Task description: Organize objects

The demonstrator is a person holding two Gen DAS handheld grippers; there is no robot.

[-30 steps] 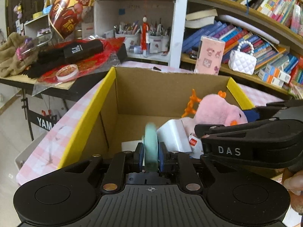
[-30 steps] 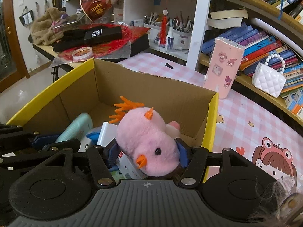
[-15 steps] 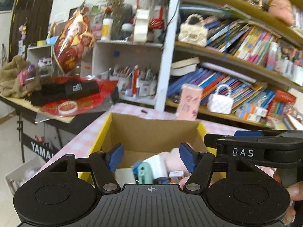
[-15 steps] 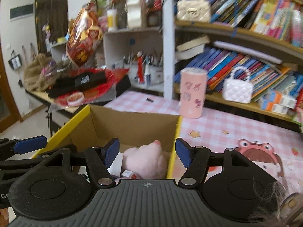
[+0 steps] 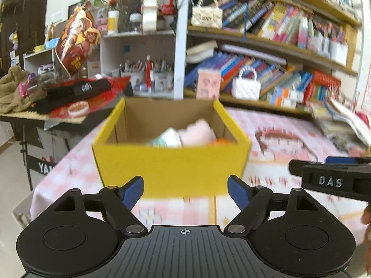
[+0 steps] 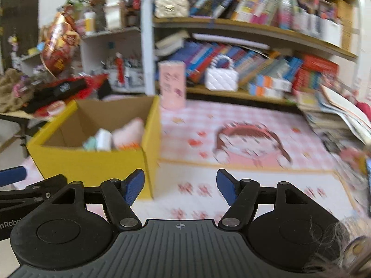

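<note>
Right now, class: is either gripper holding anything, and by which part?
Nothing is held. The left gripper and right gripper are both open and empty, short of the yellow box.

I'm looking at my left gripper: matte black body, ribbed centre plate with a small crosshair mark, round discs either side, silver screws behind blue-padded fingers. My right gripper matches; in the left view its side reads "DAS" in white.

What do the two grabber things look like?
Both are chunky black plastic. The left gripper and the right gripper each have bright blue pads on their jaws, two round black discs, a ribbed middle plate with a small crosshair mark, and silver rivets. White letters "DAS" show on the right one's side.
</note>
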